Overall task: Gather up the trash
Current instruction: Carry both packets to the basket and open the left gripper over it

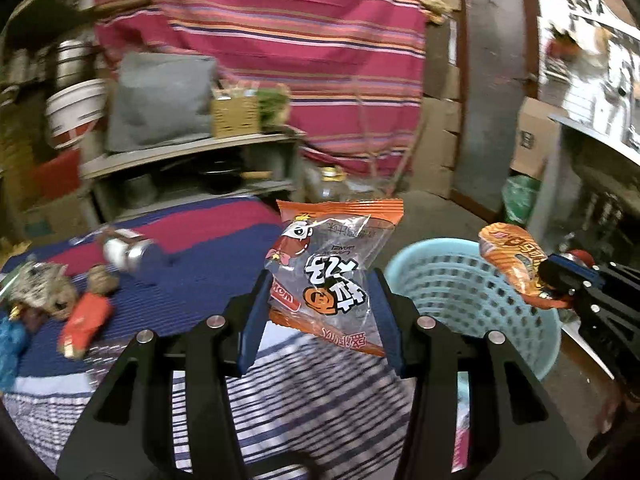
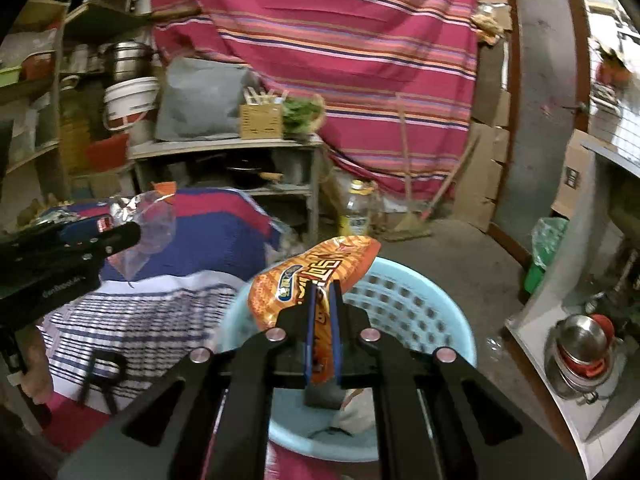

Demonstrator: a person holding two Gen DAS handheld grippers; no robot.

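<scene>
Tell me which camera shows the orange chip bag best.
The right wrist view: the crinkled orange foil chip bag sits centred, pinched above the light blue plastic basket. The left wrist view shows it small, at the edge.

A striped curtain (image 1: 280,40) hangs behind a shelf (image 1: 192,152) holding a grey cushion (image 1: 160,100).

A red striped cloth (image 2: 320,40) hangs across the back wall at twelve o'clock. A grey shelf unit (image 2: 224,148) stands at ten o'clock, carrying a cushion (image 2: 200,96) and a wicker box (image 2: 260,120). Cardboard boxes (image 2: 486,160) stack at two o'clock beside a grey door (image 2: 544,80). The floor (image 2: 460,248) is bare concrete.
</scene>
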